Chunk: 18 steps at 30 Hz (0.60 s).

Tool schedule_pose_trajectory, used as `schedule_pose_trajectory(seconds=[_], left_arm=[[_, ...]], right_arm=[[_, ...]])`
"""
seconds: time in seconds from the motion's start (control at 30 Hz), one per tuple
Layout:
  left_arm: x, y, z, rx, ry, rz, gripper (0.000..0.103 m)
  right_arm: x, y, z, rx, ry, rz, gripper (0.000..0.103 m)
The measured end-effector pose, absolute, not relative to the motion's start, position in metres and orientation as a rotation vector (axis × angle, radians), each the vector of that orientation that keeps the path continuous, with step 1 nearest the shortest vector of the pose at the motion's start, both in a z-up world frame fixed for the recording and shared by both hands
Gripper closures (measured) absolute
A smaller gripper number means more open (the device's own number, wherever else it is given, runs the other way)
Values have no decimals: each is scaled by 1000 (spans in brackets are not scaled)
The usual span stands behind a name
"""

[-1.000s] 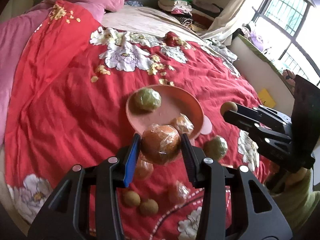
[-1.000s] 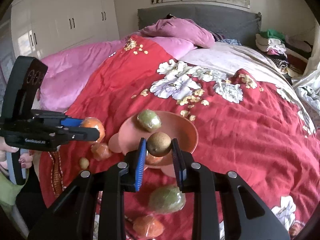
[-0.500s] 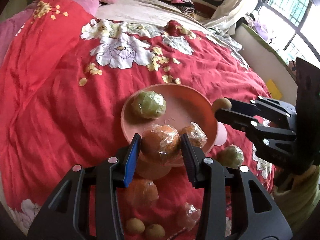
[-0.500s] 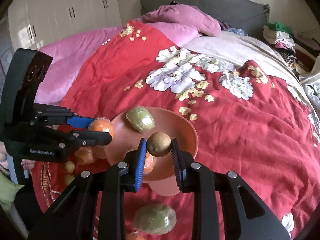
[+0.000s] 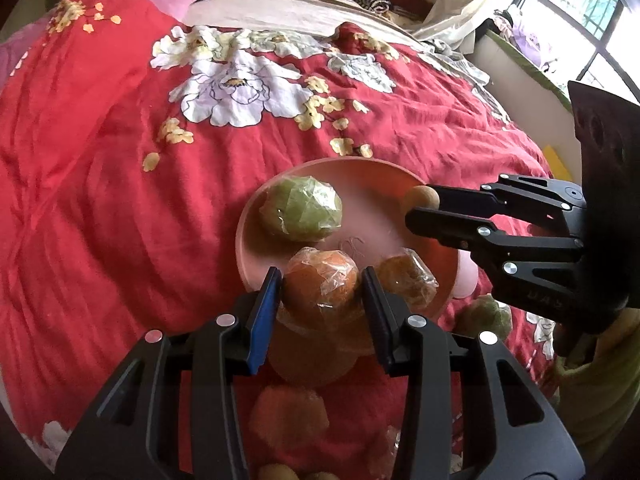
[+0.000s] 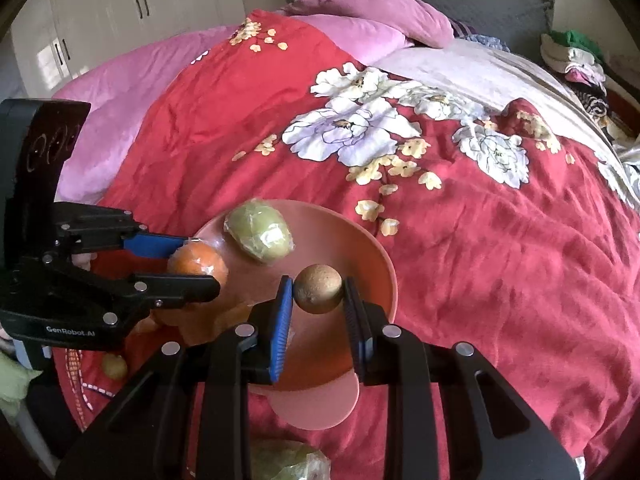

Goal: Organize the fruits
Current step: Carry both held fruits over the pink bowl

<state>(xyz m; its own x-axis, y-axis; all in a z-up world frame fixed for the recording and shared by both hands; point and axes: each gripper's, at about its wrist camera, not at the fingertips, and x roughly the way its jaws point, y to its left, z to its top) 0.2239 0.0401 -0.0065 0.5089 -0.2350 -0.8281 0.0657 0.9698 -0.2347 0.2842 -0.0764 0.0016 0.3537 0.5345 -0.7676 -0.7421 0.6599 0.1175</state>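
Now both grippers hang over the pink bowl (image 5: 256, 248) that sits on the red floral bedspread (image 5: 100, 184), toward the foot edge of the bed. The left gripper (image 5: 321, 286) pinches a plastic-wrapped orange (image 5: 320, 284) above the bowl's near rim, and the right gripper (image 6: 318, 298) is pressed onto a small round brown fruit (image 6: 319, 289) above the bowl's right side. Inside the bowl already lie a wrapped green fruit (image 5: 302, 208) and another wrapped orange (image 5: 406, 280).

The step in hand looks like setting both fruits down in the bowl. To do it well, each fruit should go low over a bare patch of the bowl floor before the jaws part, since round fruit dropped from height would likely roll or bounce onto the bedspread. The bowl rests on soft bedding, so a push on its rim could tip it. The slick wrap may cling to a pad, so the left jaws should spread fully before lifting away. More fruit waits on the bedspread near the bed's foot edge.
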Motion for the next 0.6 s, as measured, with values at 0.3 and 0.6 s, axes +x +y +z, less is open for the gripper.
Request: schedule_pose_trajectory(seconds=[0.3, 0.6], left_arm=[[229, 35, -13, -165, 1043, -188, 70], [229, 34, -13, -165, 1042, -189, 70]], right_arm=[[287, -73, -8, -291, 898, 848, 79], [286, -69, -11, -303, 898, 855, 78]])
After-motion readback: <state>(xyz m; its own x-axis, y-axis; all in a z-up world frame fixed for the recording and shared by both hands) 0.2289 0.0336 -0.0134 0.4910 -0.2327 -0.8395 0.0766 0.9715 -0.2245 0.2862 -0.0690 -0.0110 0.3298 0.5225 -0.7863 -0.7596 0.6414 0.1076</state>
